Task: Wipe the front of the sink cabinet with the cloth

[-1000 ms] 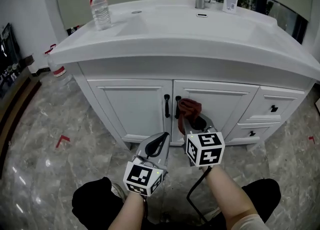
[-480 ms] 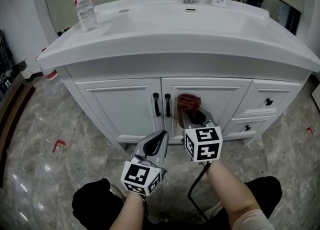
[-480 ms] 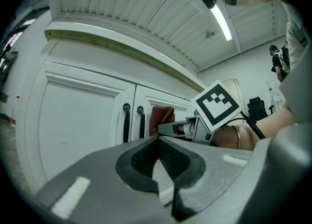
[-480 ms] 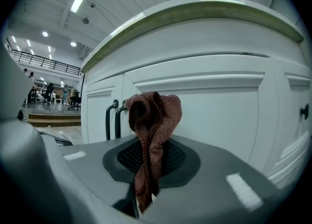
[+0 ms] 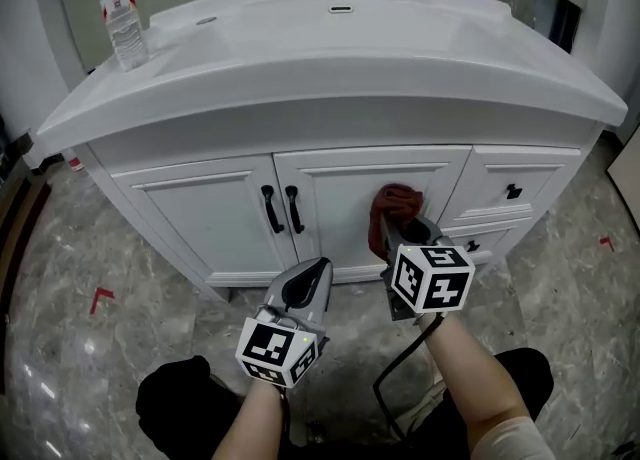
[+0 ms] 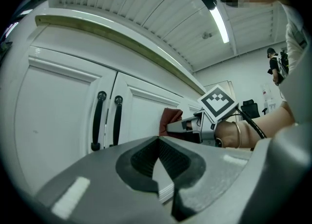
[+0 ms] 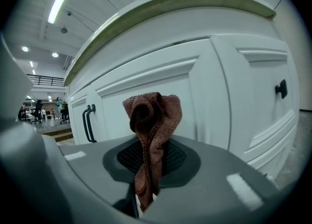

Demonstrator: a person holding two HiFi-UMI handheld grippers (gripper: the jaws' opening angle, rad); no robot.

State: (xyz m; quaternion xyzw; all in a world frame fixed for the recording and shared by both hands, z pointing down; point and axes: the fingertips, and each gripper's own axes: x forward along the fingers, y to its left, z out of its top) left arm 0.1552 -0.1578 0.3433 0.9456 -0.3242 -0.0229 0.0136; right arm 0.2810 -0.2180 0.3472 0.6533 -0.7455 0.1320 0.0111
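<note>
The right tongs (image 5: 398,236) were squeezed tight on the red-brown cloth (image 5: 393,210). The cloth stuck up in a bunch in front of the white door of the sink cabinet (image 5: 340,183). It sat at 3 o'clock from the two black handles (image 5: 281,210). It looked pressed on the door, but that could not be told for sure. The left tongs (image 5: 314,274) were closed with nothing in them. They hung off the cabinet, at 7 o'clock from the cloth.
</note>
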